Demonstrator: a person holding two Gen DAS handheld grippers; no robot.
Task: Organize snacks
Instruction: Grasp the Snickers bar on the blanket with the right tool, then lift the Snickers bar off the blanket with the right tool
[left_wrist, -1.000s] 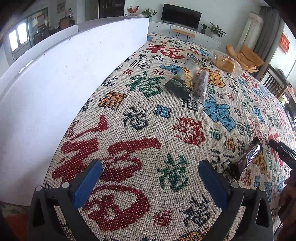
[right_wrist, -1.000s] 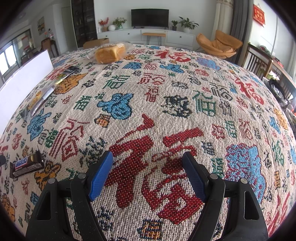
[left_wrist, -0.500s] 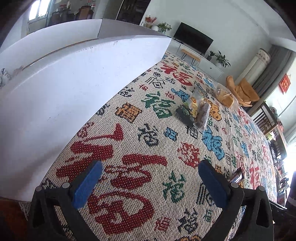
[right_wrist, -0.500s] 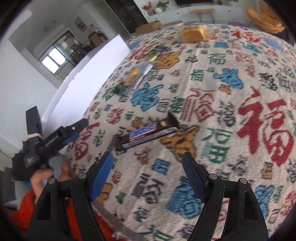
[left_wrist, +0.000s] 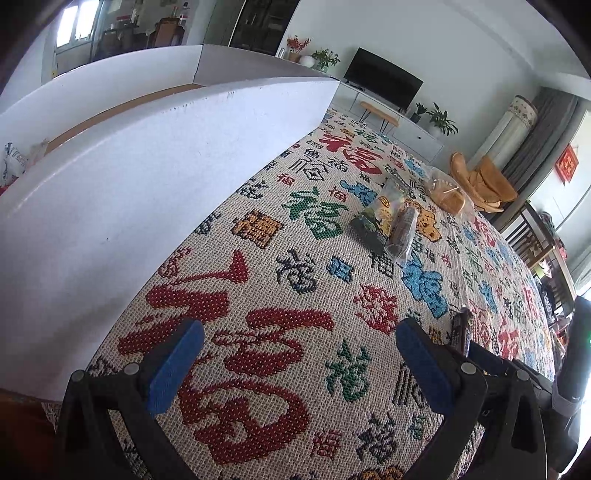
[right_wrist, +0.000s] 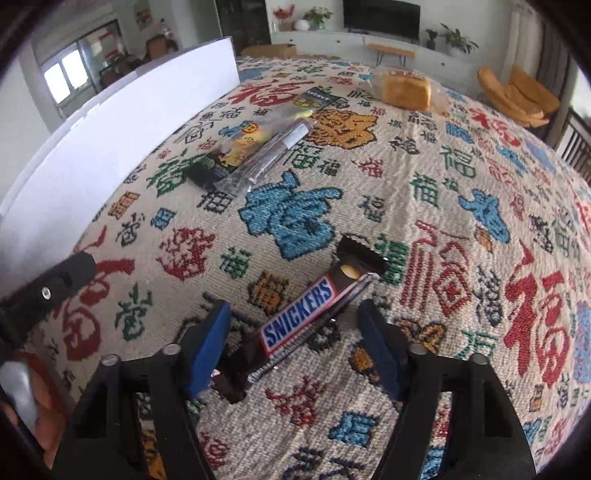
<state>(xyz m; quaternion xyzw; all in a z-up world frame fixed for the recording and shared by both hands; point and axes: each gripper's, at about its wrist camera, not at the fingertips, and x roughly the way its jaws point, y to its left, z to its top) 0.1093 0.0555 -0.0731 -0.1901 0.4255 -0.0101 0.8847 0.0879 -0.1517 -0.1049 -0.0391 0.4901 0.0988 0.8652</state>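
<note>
A: Where is the right gripper (right_wrist: 291, 343) at this moment?

B: Low over the patterned tablecloth (right_wrist: 424, 206), with its blue-padded jaws spread wide on either side of the Snickers bar (right_wrist: 299, 321). The bar lies flat and slantwise between them; I cannot tell whether either pad touches the wrapper, and nothing is clamped.

A: And the left gripper (left_wrist: 295, 365)?

B: Also gaping wide and holding nothing. It hangs over a big red woven character, close beside the white box (left_wrist: 147, 192) whose tall wall runs along the left edge of the table. In the right wrist view one black finger of it pokes in from the left.

A: What about the other snacks?

B: Further up the cloth sits a yellow and dark green snack packet (right_wrist: 236, 151), with a clear sleeve of dark biscuits (right_wrist: 273, 155) leaning across its right side, the two touching. Beyond them, well apart, a loaf of bread in a clear bag (right_wrist: 406, 90) rests near the far edge. The left wrist view shows the same trio: packet (left_wrist: 376, 221), sleeve (left_wrist: 402, 232), bread (left_wrist: 448, 195).

A: Does the left camera catch the Snickers?

B: Only a dark sliver of wrapper (left_wrist: 461, 328) just past its right finger, near the right gripper's black body
</note>
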